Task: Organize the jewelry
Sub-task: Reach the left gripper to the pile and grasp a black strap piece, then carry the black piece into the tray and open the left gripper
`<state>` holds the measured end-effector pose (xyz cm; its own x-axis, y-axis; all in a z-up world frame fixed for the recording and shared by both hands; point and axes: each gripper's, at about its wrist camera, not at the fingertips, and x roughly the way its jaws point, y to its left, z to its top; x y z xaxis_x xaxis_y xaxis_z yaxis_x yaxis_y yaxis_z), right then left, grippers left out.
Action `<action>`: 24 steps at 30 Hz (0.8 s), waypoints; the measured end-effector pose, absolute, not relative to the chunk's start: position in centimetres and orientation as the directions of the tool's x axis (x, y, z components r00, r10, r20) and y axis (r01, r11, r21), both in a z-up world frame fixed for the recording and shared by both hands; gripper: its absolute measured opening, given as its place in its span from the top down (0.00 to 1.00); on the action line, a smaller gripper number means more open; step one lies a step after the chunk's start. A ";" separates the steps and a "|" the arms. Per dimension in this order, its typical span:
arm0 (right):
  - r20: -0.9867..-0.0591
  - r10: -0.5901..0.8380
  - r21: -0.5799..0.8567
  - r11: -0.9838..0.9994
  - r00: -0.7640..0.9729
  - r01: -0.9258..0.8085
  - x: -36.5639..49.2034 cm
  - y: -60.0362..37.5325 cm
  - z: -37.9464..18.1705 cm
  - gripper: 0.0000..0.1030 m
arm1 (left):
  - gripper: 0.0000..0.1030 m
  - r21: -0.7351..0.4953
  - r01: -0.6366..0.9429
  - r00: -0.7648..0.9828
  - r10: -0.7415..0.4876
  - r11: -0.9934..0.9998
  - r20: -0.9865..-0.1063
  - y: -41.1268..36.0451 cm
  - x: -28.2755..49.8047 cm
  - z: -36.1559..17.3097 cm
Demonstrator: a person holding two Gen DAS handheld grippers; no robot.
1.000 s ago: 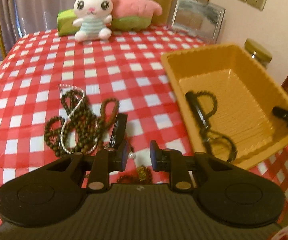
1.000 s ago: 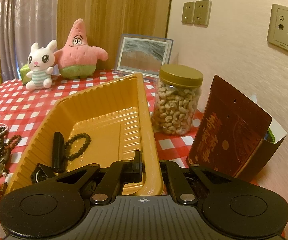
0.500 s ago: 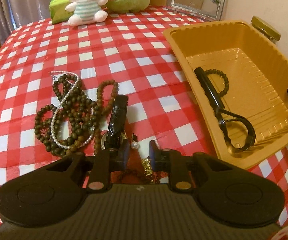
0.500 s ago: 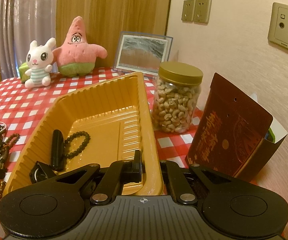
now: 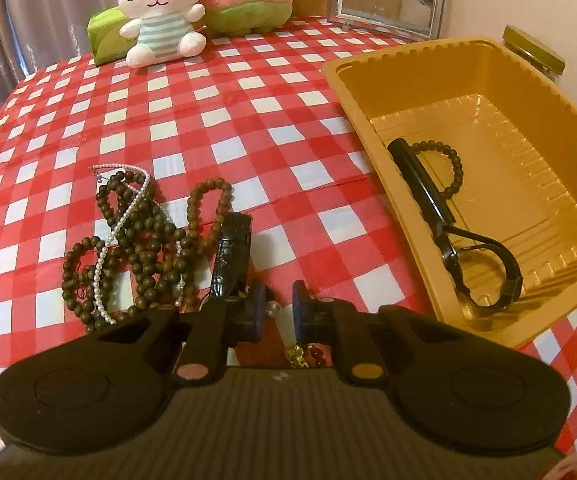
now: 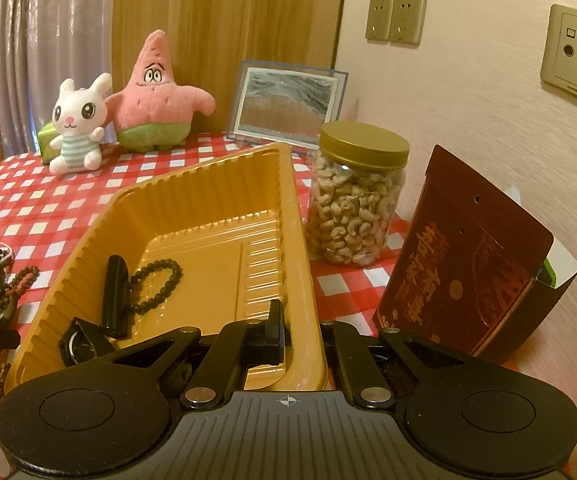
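Amber tray point(image 6: 300, 264) is being steadied by right gripper point(image 6: 302, 334), jaws pinching its rim. Left gripper point(image 5: 276, 312), jaws closing narrow, is reaching for pearl earring point(image 5: 273, 307) near the worktop's front edge.

Setting: home, likely dining room. Checked tablecloth point(image 5: 208, 92); plush toys point(image 6: 76, 128) at 11 o'clock; curtain point(image 6: 40, 40), wall sockets point(image 6: 396, 18), cashew jar point(image 6: 356, 200).

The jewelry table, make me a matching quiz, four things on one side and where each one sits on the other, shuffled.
Things:
1. black watch
2. pearl strand
3. cashew jar
4. white bunny plush

Places:
A. tangled among brown bead strings on the cloth
B. inside the yellow tray
C. next to the pink starfish plush
D. between the tray and the dark red pouch

Pairs: 1-B, 2-A, 3-D, 4-C
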<state>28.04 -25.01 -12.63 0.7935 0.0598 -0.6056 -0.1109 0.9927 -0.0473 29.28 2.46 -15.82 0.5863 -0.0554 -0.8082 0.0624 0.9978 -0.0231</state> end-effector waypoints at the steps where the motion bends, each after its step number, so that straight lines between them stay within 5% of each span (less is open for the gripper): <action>1: -0.605 0.060 -0.047 0.993 0.794 -0.110 28.0 -25.0 -12.6 0.96 | 0.93 -0.024 0.058 0.577 -0.053 0.998 -0.815 2.5 29.4 -16.0; 24: -0.607 0.059 -0.046 0.993 0.792 -0.110 28.1 -25.0 -12.6 0.96 | 0.98 0.037 0.123 0.619 -0.047 0.992 -0.784 1.4 28.4 -14.5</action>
